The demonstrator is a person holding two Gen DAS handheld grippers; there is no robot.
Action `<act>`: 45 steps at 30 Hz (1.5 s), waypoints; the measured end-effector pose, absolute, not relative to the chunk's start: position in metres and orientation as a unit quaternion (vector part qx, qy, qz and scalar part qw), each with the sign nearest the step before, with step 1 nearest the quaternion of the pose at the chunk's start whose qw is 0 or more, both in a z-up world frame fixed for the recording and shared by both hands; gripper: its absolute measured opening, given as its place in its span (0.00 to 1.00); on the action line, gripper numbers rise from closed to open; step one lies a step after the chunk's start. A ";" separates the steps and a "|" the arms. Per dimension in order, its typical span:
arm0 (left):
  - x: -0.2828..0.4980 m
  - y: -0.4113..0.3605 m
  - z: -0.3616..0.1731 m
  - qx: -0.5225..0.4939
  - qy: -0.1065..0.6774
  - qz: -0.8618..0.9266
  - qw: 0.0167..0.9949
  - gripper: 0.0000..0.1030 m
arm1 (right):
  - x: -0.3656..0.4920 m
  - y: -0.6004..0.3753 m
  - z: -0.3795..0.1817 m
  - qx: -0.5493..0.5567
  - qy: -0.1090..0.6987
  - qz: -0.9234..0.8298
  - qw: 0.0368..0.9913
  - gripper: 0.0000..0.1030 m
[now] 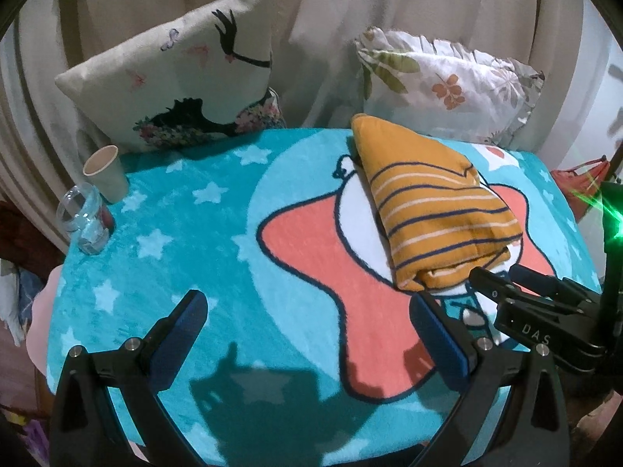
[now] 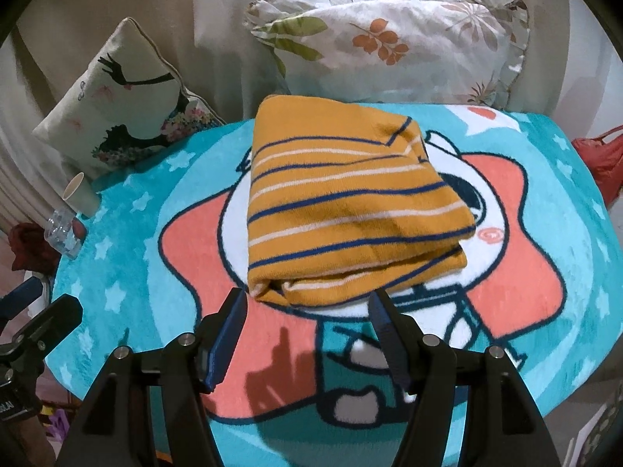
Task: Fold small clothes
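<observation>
My right tongs [image 2: 307, 303] are open, just in front of the folded shirt [image 2: 350, 202]. My left tongs [image 1: 307, 307], open too, sit further left.

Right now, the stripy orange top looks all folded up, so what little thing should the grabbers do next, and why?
Probably ease the right gripper straight back. The striped orange top already lies in a neat folded bundle on the blue star blanket. Both the right gripper and the left gripper are open and hold nothing, and the right one's fingertips sit just short of the bundle's near edge, so pushing forward could rumple the fold.
</observation>
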State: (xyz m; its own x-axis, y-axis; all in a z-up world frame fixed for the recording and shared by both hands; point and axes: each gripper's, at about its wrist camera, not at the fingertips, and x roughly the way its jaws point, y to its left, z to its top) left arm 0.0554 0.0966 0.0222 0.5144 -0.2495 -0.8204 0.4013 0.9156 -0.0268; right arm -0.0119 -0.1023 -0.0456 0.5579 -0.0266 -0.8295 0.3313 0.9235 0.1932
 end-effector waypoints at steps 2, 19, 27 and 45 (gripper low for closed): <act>0.054 0.095 0.020 0.084 0.458 -0.195 0.863 1.00 | -0.015 -0.103 -0.047 0.168 0.460 -0.108 0.865 0.68; 0.039 0.070 0.015 0.094 0.465 -0.205 0.856 1.00 | -0.044 -0.124 -0.058 0.199 0.467 -0.131 0.852 0.68; 0.031 0.036 0.022 0.071 0.468 -0.159 0.866 1.00 | -0.034 -0.163 -0.053 0.191 0.466 -0.084 0.860 0.69; 0.005 -0.065 0.020 0.035 0.475 -0.107 0.873 1.00 | -0.046 -0.280 -0.047 0.096 0.470 -0.108 0.871 0.70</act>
